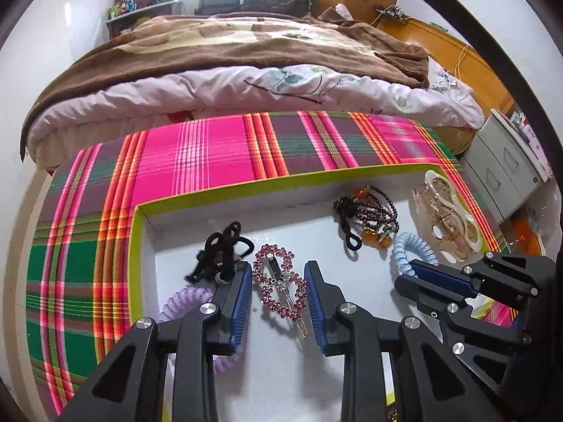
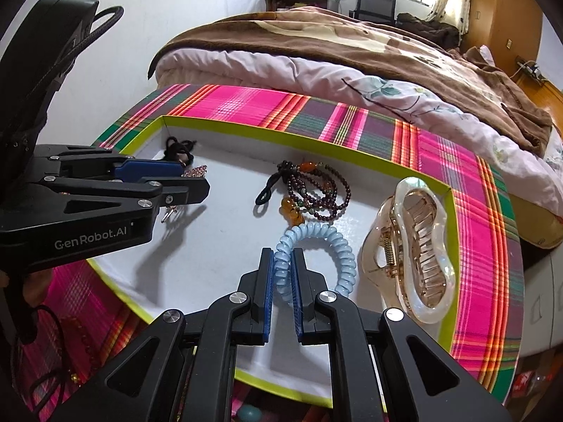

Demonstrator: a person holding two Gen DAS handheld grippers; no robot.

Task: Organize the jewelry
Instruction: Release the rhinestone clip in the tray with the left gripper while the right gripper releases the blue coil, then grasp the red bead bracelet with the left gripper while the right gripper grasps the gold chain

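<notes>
The left gripper [image 1: 278, 293] hung low over the white floor of the box [image 1: 246, 181], its jaws spread wide on either side of the pink hair clip [image 1: 280, 286], and neither blue pad touched it. The clip lay flat on the box floor, silver prong pointing back toward the camera. Just to the left of it sat a tangle of black hair ties [image 1: 220, 251], and below that a purple coil tie [image 1: 190, 300] ran partly under the left finger.

Over on the other side, the right gripper [image 2: 282, 267] had its jaws nearly together, pinching one side of the blue coil tie [image 2: 316, 246]; the rest of the loop curved out to the right and rested on the box floor. Just beyond the coil lay the dark bead bracelet [image 2: 309, 190] with its amber stones and black cord loop. To the right, against the box wall, a big clear claw clip [image 2: 411, 246] lay on its side.

The box had a lime-green rim and rested on a bright pink and green plaid cloth [image 1: 218, 147]. Behind it stood a bed [image 1: 246, 52] under a brown blanket.
</notes>
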